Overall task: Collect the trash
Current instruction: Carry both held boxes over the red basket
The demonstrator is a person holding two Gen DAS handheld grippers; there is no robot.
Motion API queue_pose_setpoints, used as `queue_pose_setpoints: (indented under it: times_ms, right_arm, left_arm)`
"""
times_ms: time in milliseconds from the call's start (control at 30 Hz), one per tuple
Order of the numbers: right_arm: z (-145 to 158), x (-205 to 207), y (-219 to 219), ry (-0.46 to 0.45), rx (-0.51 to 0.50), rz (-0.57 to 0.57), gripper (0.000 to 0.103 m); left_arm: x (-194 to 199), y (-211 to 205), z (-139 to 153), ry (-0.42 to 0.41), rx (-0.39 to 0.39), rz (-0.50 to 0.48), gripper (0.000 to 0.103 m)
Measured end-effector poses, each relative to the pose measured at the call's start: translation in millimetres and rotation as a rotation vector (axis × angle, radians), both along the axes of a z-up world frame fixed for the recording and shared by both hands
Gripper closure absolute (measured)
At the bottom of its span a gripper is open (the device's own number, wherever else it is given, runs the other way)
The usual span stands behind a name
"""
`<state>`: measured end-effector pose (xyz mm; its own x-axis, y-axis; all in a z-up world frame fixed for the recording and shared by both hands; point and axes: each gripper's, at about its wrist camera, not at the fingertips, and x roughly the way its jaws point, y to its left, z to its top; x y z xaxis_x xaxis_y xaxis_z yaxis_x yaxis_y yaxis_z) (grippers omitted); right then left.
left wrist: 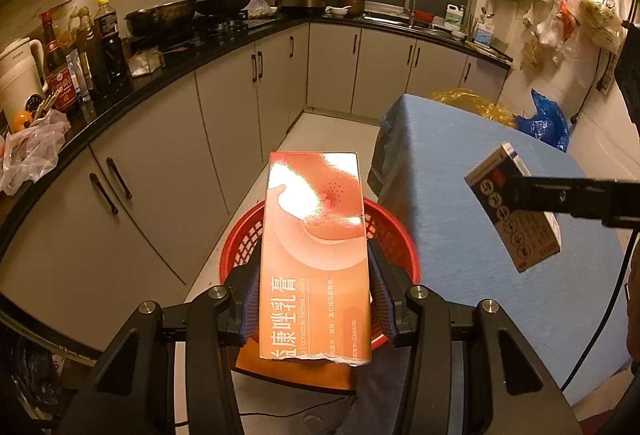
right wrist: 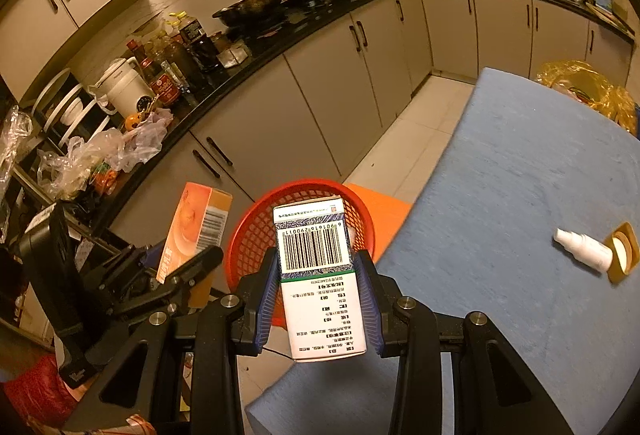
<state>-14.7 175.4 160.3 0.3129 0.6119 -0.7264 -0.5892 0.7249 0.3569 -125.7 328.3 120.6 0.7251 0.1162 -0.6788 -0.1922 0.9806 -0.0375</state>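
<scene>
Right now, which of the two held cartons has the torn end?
The orange cream carton in the left gripper: its near edge is ragged. The white barcode carton in the right gripper shows clean edges.

Two boxes (left wrist: 314,255) (right wrist: 320,283), one basket (right wrist: 256,231)

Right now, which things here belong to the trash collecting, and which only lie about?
Job:
- orange cream box, in left hand-held gripper
- white barcode box, in right hand-held gripper
- red basket

Lying about:
- white bottle on the blue table
- woks
- kettle
</scene>
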Motion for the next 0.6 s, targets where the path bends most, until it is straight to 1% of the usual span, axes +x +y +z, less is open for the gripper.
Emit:
queue_pose_setpoints:
  times_ms: [333,600]
  right_arm:
    - [-9,14,22,0.026,-0.010,-0.008,0.063]
    - [-18,26,35,0.055,-0.019,-0.015,0.063]
  left_arm:
    - [9,25,-16,0.033,-0.008,0.014,0.058]
    - [17,34,-28,0.060,-0.021,0.006,0.058]
